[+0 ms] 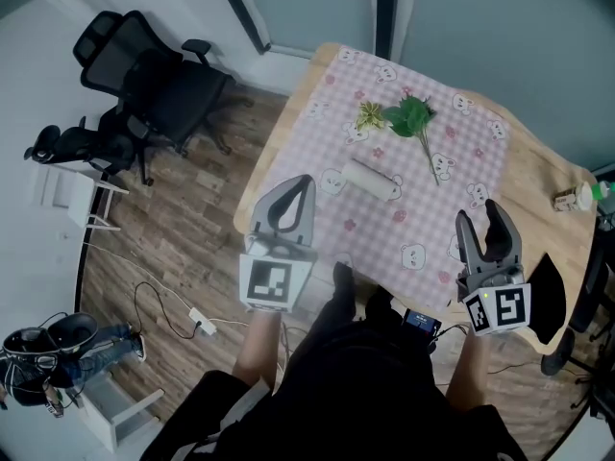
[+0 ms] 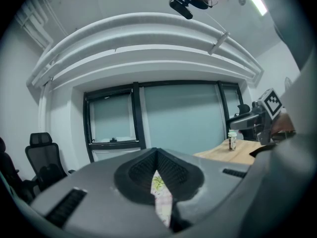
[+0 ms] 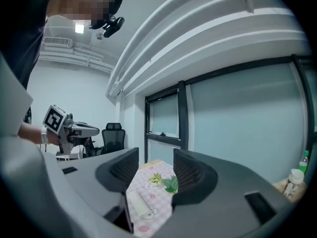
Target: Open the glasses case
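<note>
The white glasses case lies closed on the pink checked cloth near the middle of the table; in the right gripper view the case shows low between the jaws, well ahead of them. My left gripper hovers over the cloth's near left edge, left of the case, jaws together at the tips and empty; only a thin slit of cloth shows through the left gripper. My right gripper is over the near right part of the cloth, held level. The right gripper stands open with nothing between its fingers.
A green leafy sprig and a small yellow flower lie on the cloth beyond the case. Small bottles stand at the wooden table's right edge. Black office chairs stand on the floor to the left.
</note>
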`<state>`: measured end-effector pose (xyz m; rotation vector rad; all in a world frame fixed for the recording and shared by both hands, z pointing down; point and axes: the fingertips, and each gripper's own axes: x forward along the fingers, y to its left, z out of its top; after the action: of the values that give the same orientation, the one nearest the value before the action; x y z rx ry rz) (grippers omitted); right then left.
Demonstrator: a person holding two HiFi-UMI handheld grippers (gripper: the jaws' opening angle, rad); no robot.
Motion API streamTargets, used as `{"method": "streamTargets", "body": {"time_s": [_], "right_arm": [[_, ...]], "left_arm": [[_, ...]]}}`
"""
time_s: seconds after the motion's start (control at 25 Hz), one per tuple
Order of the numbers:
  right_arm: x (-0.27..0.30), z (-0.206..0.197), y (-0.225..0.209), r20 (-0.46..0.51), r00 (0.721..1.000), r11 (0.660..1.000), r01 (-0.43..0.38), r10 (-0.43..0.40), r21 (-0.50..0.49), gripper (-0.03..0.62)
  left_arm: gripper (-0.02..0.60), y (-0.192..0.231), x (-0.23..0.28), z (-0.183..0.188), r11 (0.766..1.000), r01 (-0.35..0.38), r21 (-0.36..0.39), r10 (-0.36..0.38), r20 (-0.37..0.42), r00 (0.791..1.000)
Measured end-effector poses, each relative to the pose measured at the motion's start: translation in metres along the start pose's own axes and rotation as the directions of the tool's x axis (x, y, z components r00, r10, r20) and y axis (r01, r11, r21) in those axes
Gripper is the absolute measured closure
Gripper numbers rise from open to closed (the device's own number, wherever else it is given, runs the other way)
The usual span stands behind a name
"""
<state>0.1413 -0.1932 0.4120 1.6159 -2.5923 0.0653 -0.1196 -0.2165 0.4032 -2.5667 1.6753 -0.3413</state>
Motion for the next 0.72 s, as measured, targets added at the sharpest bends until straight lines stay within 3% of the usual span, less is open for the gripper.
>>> {"method": "streamTargets", "body": {"time_s": [0.08, 0.12, 0.2, 0.28, 0.4, 0.48, 0.6, 0.72], "right_arm": [[0.012, -0.011, 0.001, -0.027, 1.0, 0.996, 0.001, -0.004, -0.089, 0.365], [0.022, -0.023, 0.003, -0.059, 0.998, 0.983, -0.002, -0.009, -0.183, 0.365], [0.047, -0.058, 0.009, -0.151, 0.988, 0.914, -0.026, -0.039, -0.405, 0.365], [0.073, -0.095, 0.015, -0.207, 0.975, 0.795, -0.064, -0.078, -0.603, 0.365], [0.107, -0.158, 0.038, -0.253, 0.965, 0.565, -0.172, -0.068, -0.807, 0.365], [0.126, -0.202, 0.059, -0.313, 0.949, 0.492, -0.265, -0.018, -0.83, 0.367], [0.147, -0.264, 0.087, -0.413, 0.91, 0.434, -0.389, 0.04, -0.813, 0.366], [0.138, -0.324, 0.094, -0.518, 0.854, 0.372, -0.495, 0.042, -0.786, 0.367]], "left_arm": [[0.586, 0.003, -0.001, -0.002, 1.0, 0.0, 0.014, 0.0, 0.002, 1.0], [0.586, 0.004, -0.002, -0.005, 1.0, -0.002, 0.015, 0.003, -0.003, 1.0], [0.586, 0.007, -0.004, -0.016, 1.0, -0.006, 0.017, 0.006, -0.028, 1.0], [0.586, 0.008, -0.006, -0.027, 1.0, -0.01, 0.014, 0.01, -0.051, 0.999], [0.586, 0.01, -0.012, -0.043, 1.0, -0.016, 0.018, 0.017, -0.086, 0.996], [0.586, 0.014, -0.019, -0.055, 0.999, -0.028, 0.019, 0.03, -0.113, 0.993], [0.586, 0.025, -0.029, -0.073, 0.998, -0.061, 0.007, 0.061, -0.149, 0.987], [0.586, 0.028, -0.043, -0.091, 0.996, -0.09, -0.018, 0.085, -0.188, 0.979]]}}
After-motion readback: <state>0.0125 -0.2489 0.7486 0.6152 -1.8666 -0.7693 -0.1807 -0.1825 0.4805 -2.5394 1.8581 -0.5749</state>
